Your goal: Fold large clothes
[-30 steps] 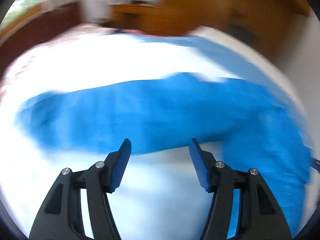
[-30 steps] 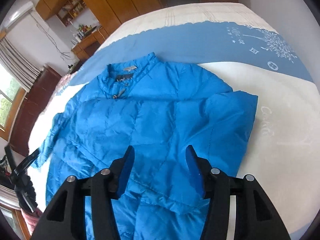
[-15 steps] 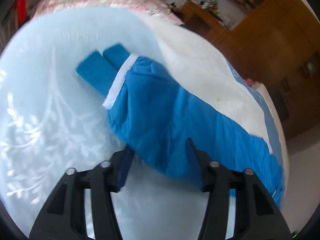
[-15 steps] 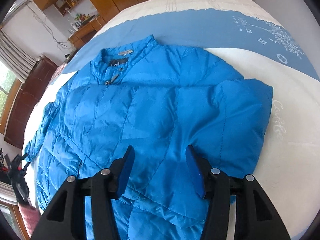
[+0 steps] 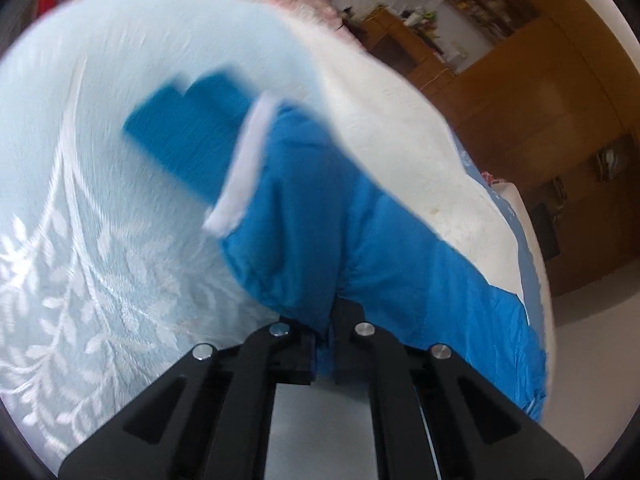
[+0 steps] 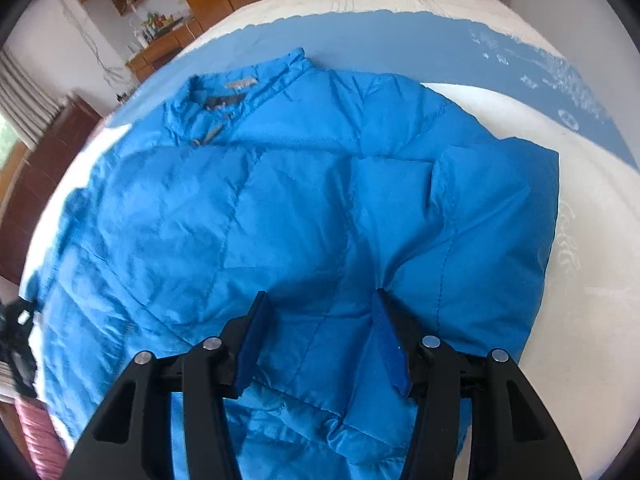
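Observation:
A blue puffer jacket lies front up on the bed, collar at the far side. Its right sleeve is folded onto the body. My right gripper is open, its fingers just above the jacket's lower front. In the left wrist view the left sleeve stretches away, with a white band and a ribbed blue cuff at its far end. My left gripper is shut on the sleeve fabric near the camera.
The bed has a pale blue leaf-pattern cover and a white and blue sheet. Wooden cabinets and a cluttered desk stand beyond the bed. A dark wooden headboard is at the left.
My left gripper has closed on the jacket's left sleeve. My right gripper has moved lower and closer over the jacket's front, still open.

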A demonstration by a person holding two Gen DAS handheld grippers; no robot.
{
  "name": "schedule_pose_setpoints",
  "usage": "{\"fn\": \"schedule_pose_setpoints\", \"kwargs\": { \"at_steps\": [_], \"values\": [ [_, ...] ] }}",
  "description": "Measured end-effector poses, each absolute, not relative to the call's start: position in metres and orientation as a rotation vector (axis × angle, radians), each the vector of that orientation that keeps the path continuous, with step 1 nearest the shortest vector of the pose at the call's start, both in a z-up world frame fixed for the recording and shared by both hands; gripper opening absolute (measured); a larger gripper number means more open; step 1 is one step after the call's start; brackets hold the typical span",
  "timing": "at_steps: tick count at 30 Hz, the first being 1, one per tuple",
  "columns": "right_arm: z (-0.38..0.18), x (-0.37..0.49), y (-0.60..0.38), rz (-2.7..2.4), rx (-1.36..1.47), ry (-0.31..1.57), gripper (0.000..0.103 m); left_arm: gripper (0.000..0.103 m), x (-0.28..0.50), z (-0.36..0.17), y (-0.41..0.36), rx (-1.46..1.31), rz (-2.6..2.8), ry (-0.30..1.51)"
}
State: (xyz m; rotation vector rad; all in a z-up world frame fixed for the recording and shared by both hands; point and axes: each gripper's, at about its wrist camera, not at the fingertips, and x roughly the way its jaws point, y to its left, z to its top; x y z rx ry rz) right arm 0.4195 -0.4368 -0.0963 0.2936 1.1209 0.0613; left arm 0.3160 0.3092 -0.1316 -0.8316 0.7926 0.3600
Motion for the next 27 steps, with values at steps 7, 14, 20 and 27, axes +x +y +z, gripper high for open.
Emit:
{"fn": "schedule_pose_setpoints", "kwargs": {
  "at_steps": [7,14,20,27],
  "values": [
    [-0.049,0.381,-0.437,0.095,0.249,1.010,0.053,0.001,0.331,-0.033,0.212,-0.583,0.153,0.633],
    [-0.041,0.376,-0.434,0.102,0.288,1.048,0.053,0.001,0.373,0.008,0.035,-0.356,-0.213,0.659],
    [-0.056,0.394,-0.442,0.074,0.329,1.088,0.053,0.001,0.392,-0.007,-0.076,-0.225,-0.404,0.738],
    [-0.074,0.401,-0.446,0.072,0.349,1.124,0.053,0.001,0.396,-0.074,-0.155,-0.065,-0.580,0.952]
  ]
}}
